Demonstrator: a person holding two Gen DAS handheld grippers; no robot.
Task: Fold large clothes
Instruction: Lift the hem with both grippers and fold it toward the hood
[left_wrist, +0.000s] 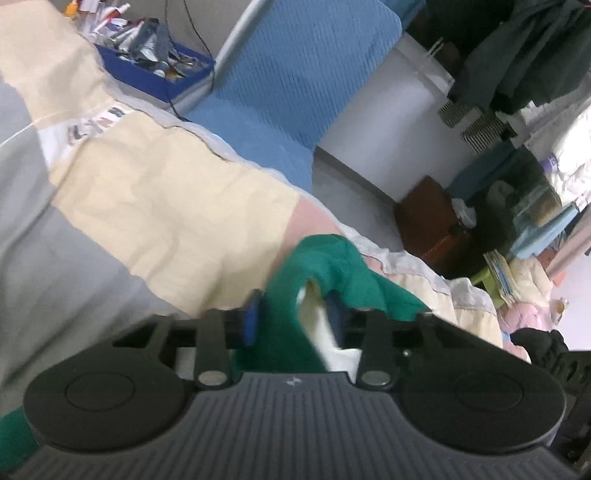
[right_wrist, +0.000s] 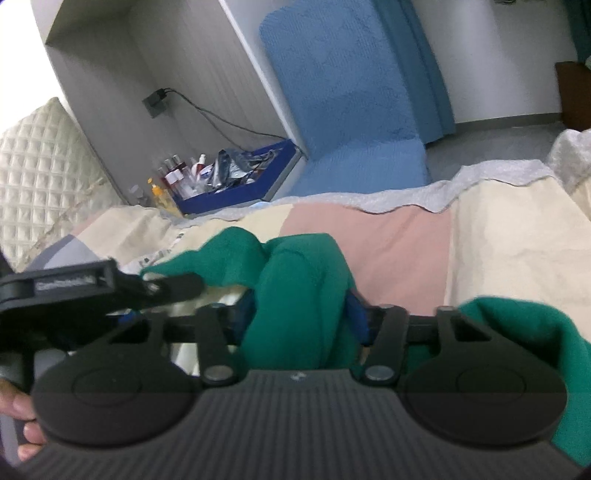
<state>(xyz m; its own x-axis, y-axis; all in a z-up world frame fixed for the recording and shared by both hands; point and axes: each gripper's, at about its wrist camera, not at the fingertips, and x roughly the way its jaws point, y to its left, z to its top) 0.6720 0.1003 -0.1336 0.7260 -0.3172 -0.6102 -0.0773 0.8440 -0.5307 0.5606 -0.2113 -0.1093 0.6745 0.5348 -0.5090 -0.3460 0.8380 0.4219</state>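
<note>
Currently, your left gripper and right gripper each pinch a bunched fold of the green garment, held above the patchwork bedspread.

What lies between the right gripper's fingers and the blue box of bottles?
In the right wrist view, beyond the right gripper and its bunched green garment, only the patchwork quilt lies before the blue box.

Light: soft, even daylight, no hard shadows
Blur: left wrist view smeared
Edges: fisheye bending, dark corners
</note>
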